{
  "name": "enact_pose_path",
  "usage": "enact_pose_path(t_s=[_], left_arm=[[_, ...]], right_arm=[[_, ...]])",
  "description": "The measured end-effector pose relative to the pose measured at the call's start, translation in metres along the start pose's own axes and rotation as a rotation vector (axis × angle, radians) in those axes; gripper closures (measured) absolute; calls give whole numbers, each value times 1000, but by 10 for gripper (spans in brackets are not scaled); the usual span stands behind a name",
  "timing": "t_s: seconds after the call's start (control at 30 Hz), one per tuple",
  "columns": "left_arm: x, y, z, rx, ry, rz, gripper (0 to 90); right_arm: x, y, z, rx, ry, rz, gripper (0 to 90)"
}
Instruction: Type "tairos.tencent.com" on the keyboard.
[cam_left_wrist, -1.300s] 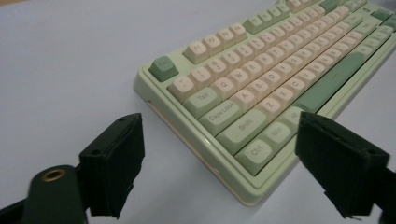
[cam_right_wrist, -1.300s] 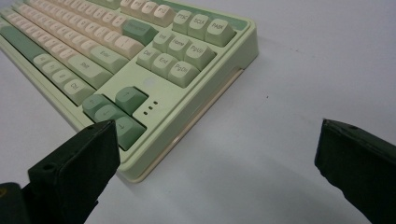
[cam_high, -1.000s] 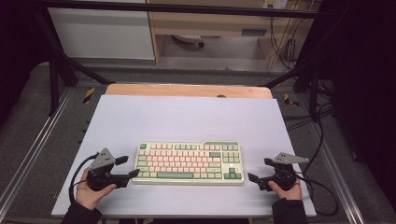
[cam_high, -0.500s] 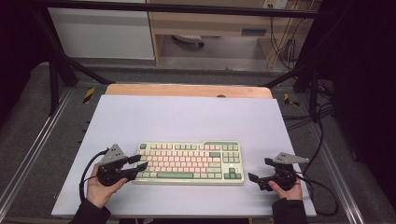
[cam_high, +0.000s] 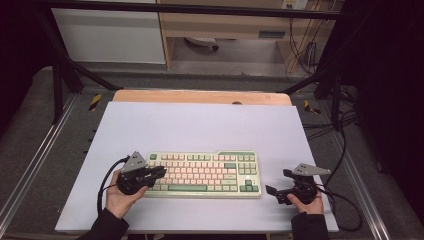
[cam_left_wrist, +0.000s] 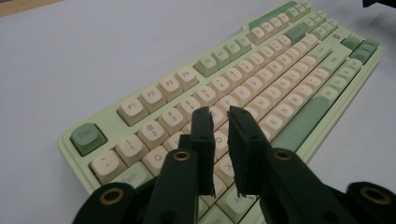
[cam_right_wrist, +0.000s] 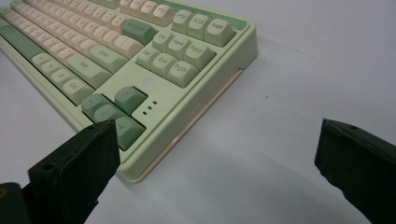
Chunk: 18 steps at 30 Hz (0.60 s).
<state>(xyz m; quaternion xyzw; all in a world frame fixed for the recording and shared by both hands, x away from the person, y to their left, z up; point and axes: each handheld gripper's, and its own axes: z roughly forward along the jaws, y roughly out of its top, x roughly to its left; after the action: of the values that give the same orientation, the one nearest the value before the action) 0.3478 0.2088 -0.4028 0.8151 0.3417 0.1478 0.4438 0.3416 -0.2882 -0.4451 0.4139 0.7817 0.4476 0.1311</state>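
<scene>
Keyboard (cam_high: 204, 174): lying flat near the front of the white bench (cam_high: 200, 125), long side across, green case with cream and green keys. Left tongs (cam_high: 159, 172) over the keyboard's left end, above the letter keys just right of Tab and Q in the left gripper view (cam_left_wrist: 223, 122); jaws just closing, now nearly together with a thin slit between, nothing pinched; whether the tips touch the keys cannot be told. Left hand (cam_high: 120, 196) behind them, at the bench's front edge. Right tongs (cam_high: 274, 191) spread wide, low over bare bench just beside the keyboard's right end, near the arrow-key corner (cam_right_wrist: 119, 116), empty. Right hand (cam_high: 306, 202) near the front right edge, cable trailing off to the right.
</scene>
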Motion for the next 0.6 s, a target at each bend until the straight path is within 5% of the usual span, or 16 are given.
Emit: enact_pose_path(t_s=[0.6], left_arm=[[-14, 17, 28, 12, -15, 20, 900]], right_arm=[[0, 0, 0, 6, 0, -2, 6]])
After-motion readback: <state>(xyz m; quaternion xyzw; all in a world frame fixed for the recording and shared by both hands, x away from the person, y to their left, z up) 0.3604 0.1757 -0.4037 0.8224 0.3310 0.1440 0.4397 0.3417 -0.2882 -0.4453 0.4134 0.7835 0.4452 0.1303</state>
